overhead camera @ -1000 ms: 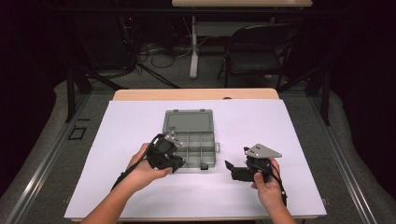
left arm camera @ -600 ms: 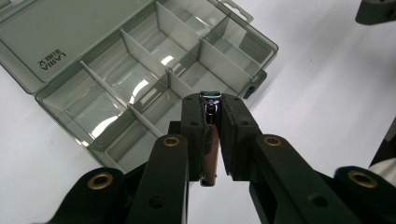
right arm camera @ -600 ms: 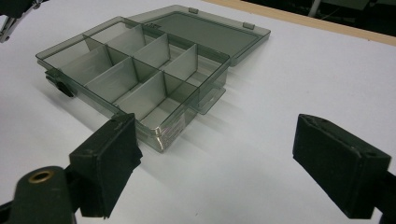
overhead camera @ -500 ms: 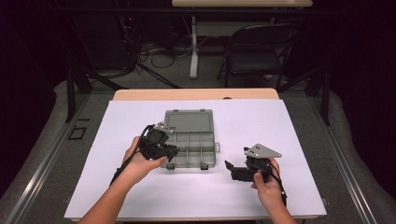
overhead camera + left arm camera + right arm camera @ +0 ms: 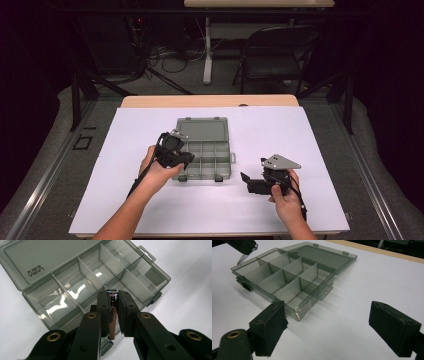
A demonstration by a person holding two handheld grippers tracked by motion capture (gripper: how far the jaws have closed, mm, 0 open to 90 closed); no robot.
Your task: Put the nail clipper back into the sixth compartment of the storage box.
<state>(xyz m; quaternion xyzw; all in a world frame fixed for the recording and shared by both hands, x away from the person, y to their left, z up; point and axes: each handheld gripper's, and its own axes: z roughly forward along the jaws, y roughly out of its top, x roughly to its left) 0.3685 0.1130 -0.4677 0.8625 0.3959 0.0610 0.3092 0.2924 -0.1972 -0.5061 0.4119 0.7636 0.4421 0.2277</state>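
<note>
An open grey plastic compartment box (image 5: pixel 223 161) lies mid-table, its lid (image 5: pixel 202 129) folded flat behind it. My left gripper (image 5: pixel 181 156) hovers at the box's front left corner, shut on a small metal nail clipper (image 5: pixel 111 315). In the left gripper view the clipper stands on edge between the pads, above the dividers (image 5: pixel 87 272). To the right of the box, my right gripper (image 5: pixel 248 181) rests low over the table with its jaws wide open and nothing between them. In the right gripper view its jaws (image 5: pixel 327 317) face the box (image 5: pixel 287 275), and the clipper (image 5: pixel 241 258) pokes out of the left gripper (image 5: pixel 240 245).
The white table sheet (image 5: pixel 310 140) surrounds the box, with bare room on both sides and in front. The compartments I can see hold nothing. A folding chair (image 5: pixel 280 55) and cables stand beyond the table's far edge.
The left hand has shifted slightly leftward and lower beside the box's front left corner, still holding the clipper. The right gripper has stayed put.
</note>
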